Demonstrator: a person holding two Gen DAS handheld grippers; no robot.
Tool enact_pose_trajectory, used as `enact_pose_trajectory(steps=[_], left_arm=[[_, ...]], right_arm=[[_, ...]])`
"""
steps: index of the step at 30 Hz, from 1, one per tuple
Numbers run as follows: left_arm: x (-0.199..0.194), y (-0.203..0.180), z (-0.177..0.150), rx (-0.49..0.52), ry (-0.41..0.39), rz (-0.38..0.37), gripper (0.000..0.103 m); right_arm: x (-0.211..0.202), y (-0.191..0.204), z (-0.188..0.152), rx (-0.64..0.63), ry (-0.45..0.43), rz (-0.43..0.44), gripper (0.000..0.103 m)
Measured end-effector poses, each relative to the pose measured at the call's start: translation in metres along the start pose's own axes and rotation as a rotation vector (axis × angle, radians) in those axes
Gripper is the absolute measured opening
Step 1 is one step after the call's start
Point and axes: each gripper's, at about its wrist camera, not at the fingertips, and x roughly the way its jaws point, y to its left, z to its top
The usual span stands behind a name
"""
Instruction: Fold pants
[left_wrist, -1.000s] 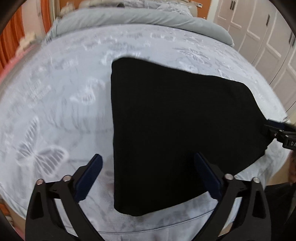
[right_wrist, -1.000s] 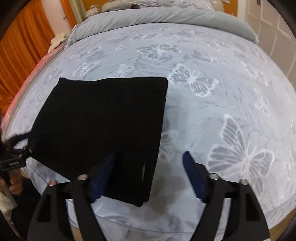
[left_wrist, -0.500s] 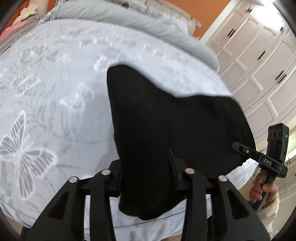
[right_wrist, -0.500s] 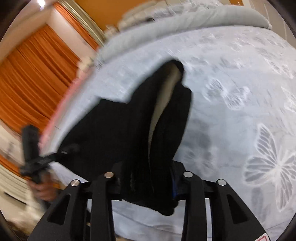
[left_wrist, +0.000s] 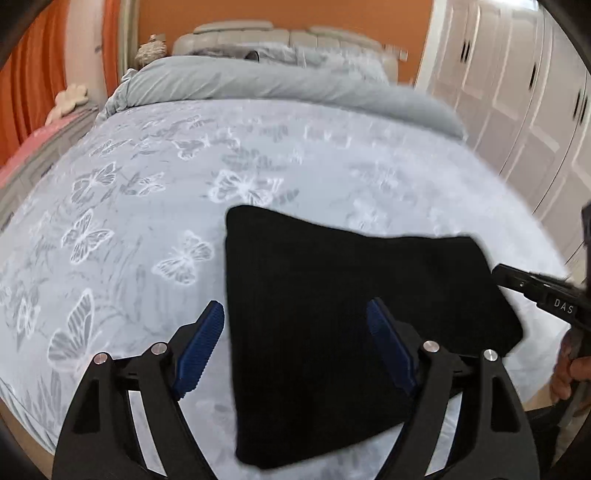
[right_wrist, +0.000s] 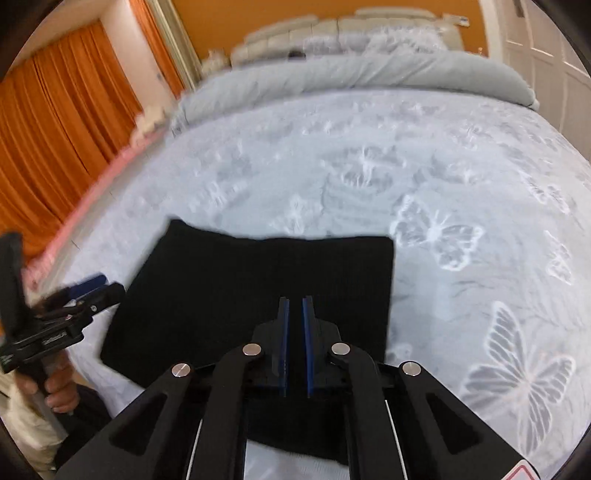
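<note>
On bed (left_wrist: 155, 206), folded pants (left_wrist: 351, 317) lengthwise left-right

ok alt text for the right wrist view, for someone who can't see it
Black folded pants lie flat on a pale blue butterfly-print bedspread, with the right gripper shut above them, nothing between its fingers. The left gripper sits at the pants' left edge.
</note>
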Motion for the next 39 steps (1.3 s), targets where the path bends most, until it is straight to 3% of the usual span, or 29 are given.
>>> enact_pose_trajectory(steps=[2, 3, 4, 8, 14, 16, 23, 25, 27, 35, 39], left_arm=[[0.024, -0.004, -0.009, 0.019, 0.077, 0.070, 0.077], [0.044, -0.007, -0.013, 0.037, 0.135, 0.118, 0.078], [0.042, 0.002, -0.020, 0.034, 0.149, 0.117, 0.078], [0.029, 0.006, -0.027, 0.024, 0.110, 0.105, 0.078], [-0.002, 0.003, -0.032, 0.083, 0.019, 0.206, 0.082], [-0.009, 0.004, -0.031, 0.095, -0.008, 0.238, 0.083], [-0.037, 0.017, -0.023, 0.026, -0.057, 0.238, 0.088], [-0.043, 0.020, -0.022, 0.012, -0.074, 0.250, 0.089], [-0.048, 0.021, -0.019, 0.004, -0.090, 0.271, 0.092], [-0.060, 0.022, -0.018, -0.024, -0.118, 0.286, 0.094], [-0.063, 0.020, -0.019, -0.032, -0.124, 0.273, 0.094]], right_arm=[[0.033, -0.013, -0.002, 0.028, 0.096, -0.065, 0.001], [0.038, -0.019, -0.004, 0.049, 0.089, -0.053, 0.000], [0.037, -0.019, -0.005, 0.066, 0.067, -0.040, 0.000], [0.013, -0.009, -0.010, 0.078, 0.045, -0.043, 0.006], [-0.020, -0.006, -0.009, 0.061, -0.042, -0.101, 0.018], [-0.022, -0.011, -0.004, 0.058, -0.062, -0.119, 0.027], [-0.035, 0.000, -0.008, 0.016, -0.118, -0.174, 0.030], [-0.040, 0.005, -0.010, 0.006, -0.141, -0.186, 0.041], [-0.047, 0.012, -0.014, -0.006, -0.167, -0.198, 0.046], [-0.055, 0.024, -0.016, -0.035, -0.197, -0.214, 0.046], [-0.057, 0.023, -0.017, -0.025, -0.207, -0.226, 0.052]])
